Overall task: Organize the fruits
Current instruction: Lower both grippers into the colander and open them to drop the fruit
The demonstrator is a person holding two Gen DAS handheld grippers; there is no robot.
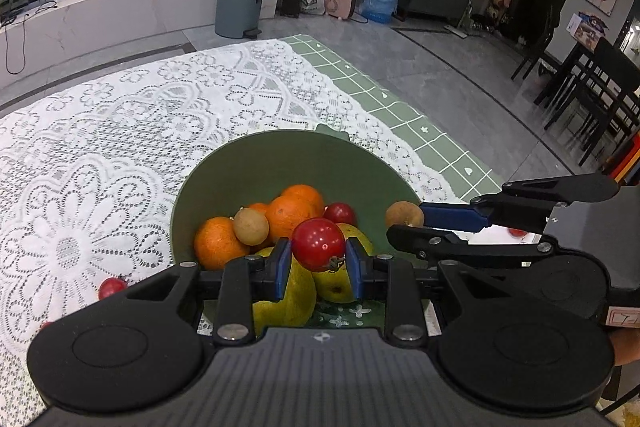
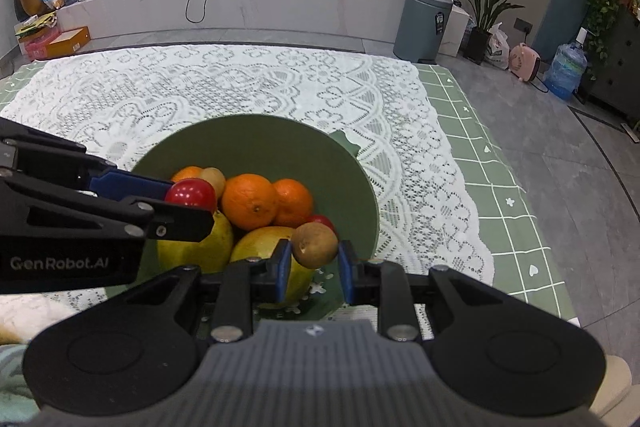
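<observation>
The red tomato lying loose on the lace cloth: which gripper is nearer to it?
Left. The left gripper, shut on another tomato, hangs over the bowl beside the loose tomato; the right gripper is beyond the bowl's far side.

Table under a white lace cloth (image 2: 248, 83) over green grid mat (image 2: 492, 155), green bowl (image 2: 256, 143) and loose cherry tomato (image 1: 112, 287) on top.

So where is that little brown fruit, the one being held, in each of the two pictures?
Left wrist view: the small brown fruit sits right of centre, clamped at the tip of the right hand-held gripper that reaches in from the right edge.
Right wrist view: the same fruit is at lower centre, between the blue pads.
Shared landmark: the green bowl of oranges, just behind it in both.
</observation>
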